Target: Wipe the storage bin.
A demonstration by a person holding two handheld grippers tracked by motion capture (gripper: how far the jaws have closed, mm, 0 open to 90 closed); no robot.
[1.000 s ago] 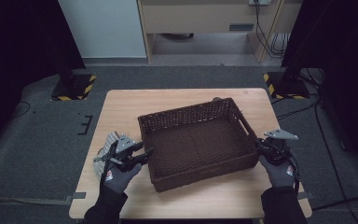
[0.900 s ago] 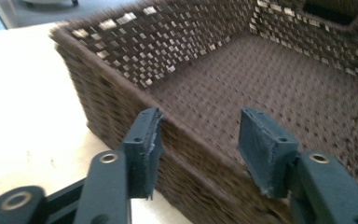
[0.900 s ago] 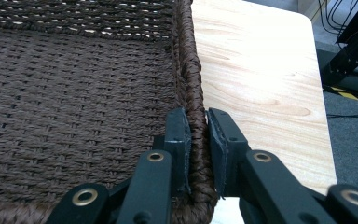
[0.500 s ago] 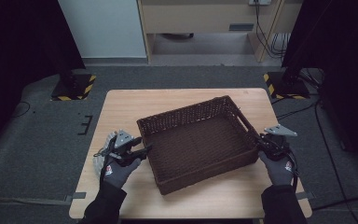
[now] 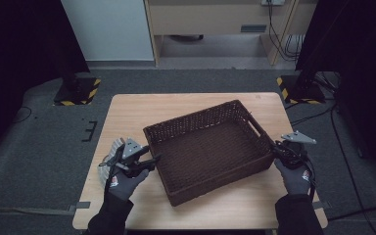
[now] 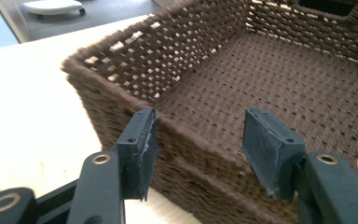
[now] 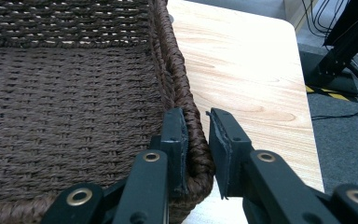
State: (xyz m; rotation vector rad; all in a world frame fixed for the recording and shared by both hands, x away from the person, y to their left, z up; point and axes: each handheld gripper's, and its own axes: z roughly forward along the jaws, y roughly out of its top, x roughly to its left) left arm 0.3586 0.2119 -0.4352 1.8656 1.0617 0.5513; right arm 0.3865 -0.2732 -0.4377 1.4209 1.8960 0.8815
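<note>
A dark brown wicker basket (image 5: pixel 196 117) with nothing in it sits askew in the middle of the wooden table (image 5: pixel 142 107). My left gripper (image 5: pixel 152 159) is at its left wall. In the left gripper view that gripper (image 6: pixel 198 126) is open wide and straddles the basket's wall (image 6: pixel 135 60), one jaw outside and one inside, neither pressing it. My right gripper (image 5: pixel 275 148) is at the basket's near right corner. In the right gripper view it (image 7: pixel 196 116) is closed down on the braided rim (image 7: pixel 177 79), with a thin sliver of light beside the outer pad.
A pale striped bundle (image 5: pixel 106 166) lies on the table under my left hand, near the left edge. Bare tabletop (image 7: pixel 242 60) runs to the right of the basket up to the table's edge. Yellow-black stand bases (image 5: pixel 78 93) sit on the floor beyond the table.
The basket has turned and shifted slightly left. My left gripper has moved in over the basket's left wall. The right hand has risen a little at the corner.
</note>
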